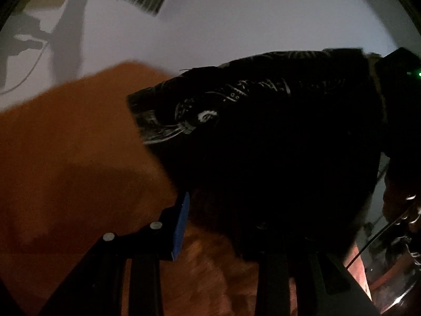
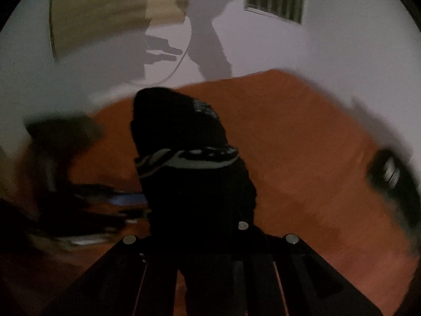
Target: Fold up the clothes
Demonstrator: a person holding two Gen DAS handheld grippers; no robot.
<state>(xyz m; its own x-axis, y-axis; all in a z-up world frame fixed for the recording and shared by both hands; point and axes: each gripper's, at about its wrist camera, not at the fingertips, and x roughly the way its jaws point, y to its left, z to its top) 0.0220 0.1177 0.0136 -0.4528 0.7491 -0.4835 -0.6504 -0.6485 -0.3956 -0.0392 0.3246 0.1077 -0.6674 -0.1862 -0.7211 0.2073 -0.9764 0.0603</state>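
Black patterned garment point(image 2: 189, 184) hangs bunched between my right gripper point(image 2: 210, 239) fingers, pinched nearly closed on it, while my left gripper point(image 1: 223, 226) seems clamped on its other end above the orange bed point(image 2: 302, 158), so folding looks barely begun.

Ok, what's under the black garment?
The orange surface shows beneath the lifted black garment. Whatever lies directly behind the cloth is covered.
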